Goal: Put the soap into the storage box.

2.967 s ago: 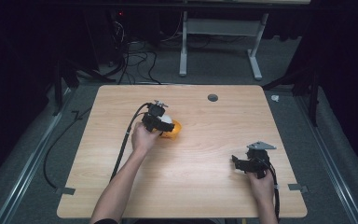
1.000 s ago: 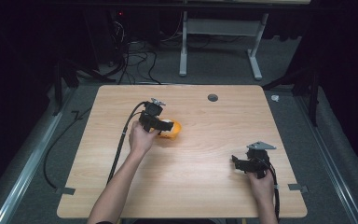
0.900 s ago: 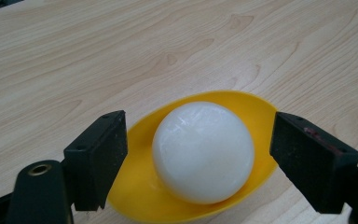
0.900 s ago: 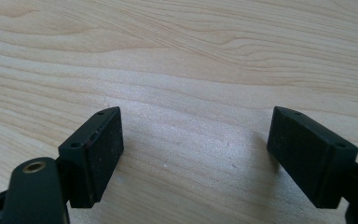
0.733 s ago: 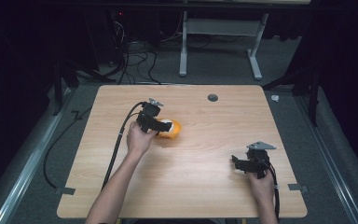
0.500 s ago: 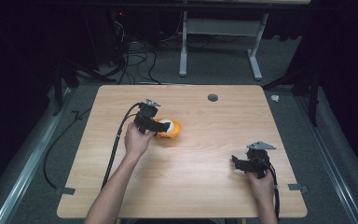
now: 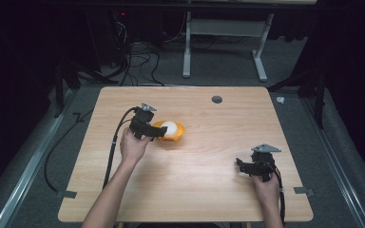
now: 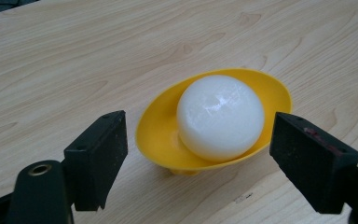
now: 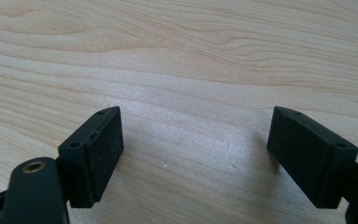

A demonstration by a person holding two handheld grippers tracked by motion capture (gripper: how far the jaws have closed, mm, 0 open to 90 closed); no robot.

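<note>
- So the left gripper point(image 8: 198, 154) is sitting with its jaws spread, one on each side of the yellow bowl point(image 8: 163, 133), pads not touching the rim as far as the left gripper view is showing.
- The white ball point(image 8: 220, 116) is resting inside that bowl, mid-left on the wooden table point(image 7: 209, 190).
- The right gripper point(image 9: 196, 154) is idling with its jaws apart over bare wood, near the table's right edge.
- Looks like the approach step; next the person is probably going to need to close squarely on the bowl without tipping the ball out.
</note>
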